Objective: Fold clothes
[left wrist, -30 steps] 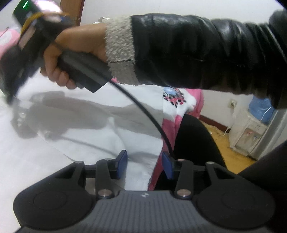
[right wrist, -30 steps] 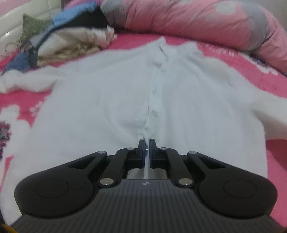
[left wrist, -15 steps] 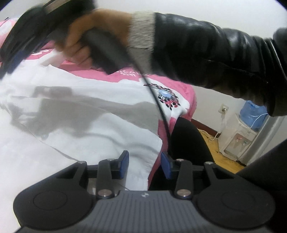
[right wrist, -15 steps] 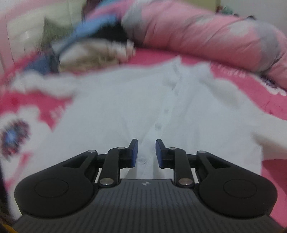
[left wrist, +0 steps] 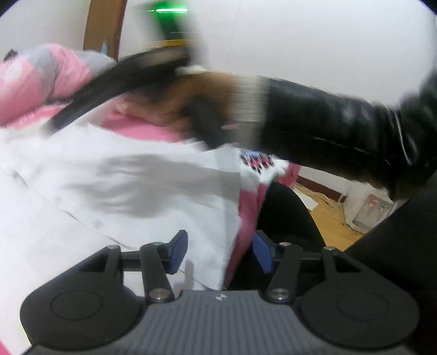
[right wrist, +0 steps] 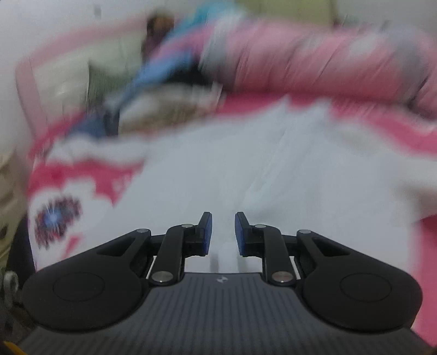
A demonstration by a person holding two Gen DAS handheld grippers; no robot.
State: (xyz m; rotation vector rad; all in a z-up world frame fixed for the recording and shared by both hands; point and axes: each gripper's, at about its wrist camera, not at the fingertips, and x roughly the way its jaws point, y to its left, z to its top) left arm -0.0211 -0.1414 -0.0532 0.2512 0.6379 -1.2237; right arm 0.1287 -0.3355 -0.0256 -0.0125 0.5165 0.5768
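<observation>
Evidently the shirt (right wrist: 273,174) lies flat and button-side up on the bed (right wrist: 382,128) ahead of both tongs so its sides can be folded in, the right tongs (right wrist: 222,232) narrowly parted and empty, the left tongs (left wrist: 218,251) just widened over its hem edge, gripping nothing.

I'm working in a bedroom at home. A bed with a pink flowered sheet (right wrist: 82,174) fills my view, a rolled pink quilt (right wrist: 314,60) along its far side and a heap of clothes (right wrist: 153,90) beside that. Past the bed's edge I see a wooden floor (left wrist: 327,218), a white wall (left wrist: 300,41) and a brown door frame (left wrist: 103,24).
</observation>
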